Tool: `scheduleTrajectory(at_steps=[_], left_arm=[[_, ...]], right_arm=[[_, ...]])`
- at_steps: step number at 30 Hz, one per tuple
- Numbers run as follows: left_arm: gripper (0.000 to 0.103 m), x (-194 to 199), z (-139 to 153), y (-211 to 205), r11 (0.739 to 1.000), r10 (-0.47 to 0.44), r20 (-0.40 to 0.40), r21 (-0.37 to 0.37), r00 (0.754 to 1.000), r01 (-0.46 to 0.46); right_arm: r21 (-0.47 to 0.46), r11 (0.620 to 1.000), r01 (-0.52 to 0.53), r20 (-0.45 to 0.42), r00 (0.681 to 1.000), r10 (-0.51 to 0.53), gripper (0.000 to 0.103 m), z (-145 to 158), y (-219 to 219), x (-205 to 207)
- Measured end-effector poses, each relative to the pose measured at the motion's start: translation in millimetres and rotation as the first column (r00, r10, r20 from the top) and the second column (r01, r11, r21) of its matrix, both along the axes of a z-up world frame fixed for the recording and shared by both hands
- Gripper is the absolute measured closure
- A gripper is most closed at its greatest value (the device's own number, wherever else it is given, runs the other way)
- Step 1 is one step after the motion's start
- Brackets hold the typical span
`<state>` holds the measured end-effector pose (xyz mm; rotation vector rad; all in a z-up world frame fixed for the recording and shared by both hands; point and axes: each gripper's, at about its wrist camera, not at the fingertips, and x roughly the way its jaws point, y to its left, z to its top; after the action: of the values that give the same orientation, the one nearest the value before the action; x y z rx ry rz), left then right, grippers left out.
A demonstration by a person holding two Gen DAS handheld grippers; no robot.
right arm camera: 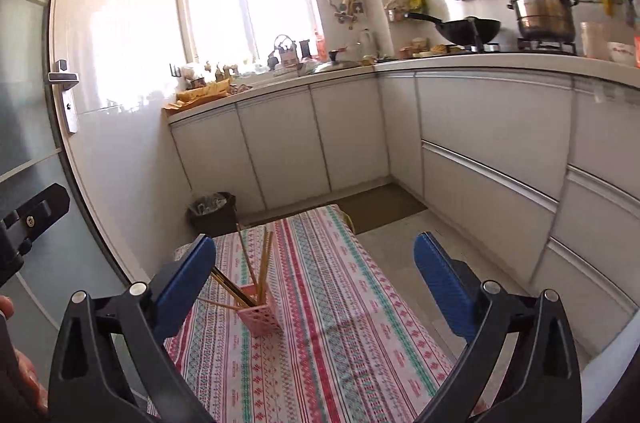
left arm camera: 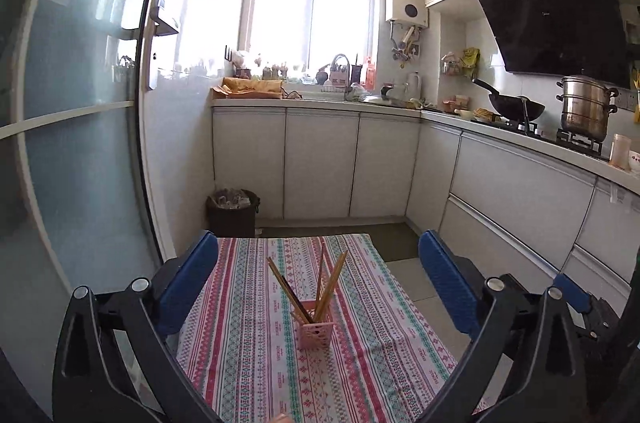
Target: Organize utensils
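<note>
A small pink slotted holder (left arm camera: pixel 316 334) stands on a table with a striped patterned cloth (left arm camera: pixel 256 363). Several wooden chopsticks (left arm camera: pixel 324 283) stand in it, leaning apart. My left gripper (left arm camera: pixel 320 279) is open and empty, held above the table with the holder between its blue fingers in view. In the right wrist view the holder (right arm camera: pixel 259 315) and chopsticks (right arm camera: pixel 256 269) sit left of centre, near the left finger. My right gripper (right arm camera: pixel 316 271) is open and empty above the cloth (right arm camera: pixel 340 323).
A dark waste bin (left arm camera: pixel 232 213) stands beyond the table's far left corner. White base cabinets (left arm camera: pixel 320 159) line the back and right. The counter holds a wok (left arm camera: pixel 516 107) and a steel steamer pot (left arm camera: pixel 586 107). A glass door (left arm camera: pixel 72 143) is at the left.
</note>
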<state>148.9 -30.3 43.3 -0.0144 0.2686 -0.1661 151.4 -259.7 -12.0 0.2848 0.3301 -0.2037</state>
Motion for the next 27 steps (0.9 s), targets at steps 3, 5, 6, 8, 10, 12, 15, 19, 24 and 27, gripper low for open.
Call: scheduleTrajectory(at_steps=[3, 5, 6, 8, 10, 12, 15, 19, 24, 27], left_arm=[[0.007, -28.5, -2.1, 3.4, 0.998, 0.059, 0.004, 0.012, 0.998, -0.059], [0.007, -46.8, -4.3, 6.6, 0.993, 0.117, -0.010, 0.031, 0.993, -0.117], [0.007, -54.9, -5.9, 6.9, 0.987, 0.157, -0.020, 0.049, 0.987, -0.156], [0.007, -72.5, -9.2, 7.2, 0.972, 0.223, -0.032, 0.077, 0.974, -0.220], [0.007, -90.4, -11.6, 8.3, 0.972, 0.225, -0.038, 0.073, 0.974, -0.222], [0.007, -107.2, -10.9, 10.1, 0.981, 0.190, -0.045, 0.051, 0.981, -0.188], [0.007, -129.0, -9.8, 13.0, 0.985, 0.170, -0.038, 0.040, 0.985, -0.169], [0.007, -149.3, -11.0, 16.4, 0.985, 0.164, -0.013, 0.057, 0.986, -0.163], [0.007, -161.2, -11.3, 18.3, 0.987, 0.152, -0.012, 0.062, 0.988, -0.151], [0.007, -166.6, -8.5, 19.1, 0.989, 0.139, -0.001, 0.051, 0.990, -0.139]], right_arm=[[0.023, 0.999, 0.034, -0.033, 0.999, -0.034, 0.006, -7.6, -6.3, -36.3], [0.021, 0.999, 0.047, -0.038, 0.998, -0.046, 0.006, -7.9, -6.5, -59.7], [0.018, 0.999, 0.050, -0.035, 0.998, -0.050, 0.006, -6.6, -5.0, -69.4], [0.006, 0.998, 0.060, -0.015, 0.998, -0.060, 0.006, -0.6, -0.5, -89.7], [-0.001, 0.997, 0.075, 0.001, 0.997, -0.075, 0.006, 6.2, 5.9, -109.5], [0.002, 0.997, 0.075, 0.004, 0.997, -0.075, 0.006, 11.5, 12.1, -124.4], [-0.001, 0.997, 0.083, -0.014, 0.996, -0.083, 0.006, 13.1, 17.8, -141.0], [0.015, 0.996, 0.093, -0.024, 0.995, -0.092, 0.006, 12.9, 17.6, -155.1], [-0.012, 0.995, 0.099, 0.005, 0.995, -0.099, 0.006, 18.8, 25.4, -168.8], [-0.019, 0.994, 0.105, 0.007, 0.994, -0.105, 0.006, 20.4, 25.5, -170.9]])
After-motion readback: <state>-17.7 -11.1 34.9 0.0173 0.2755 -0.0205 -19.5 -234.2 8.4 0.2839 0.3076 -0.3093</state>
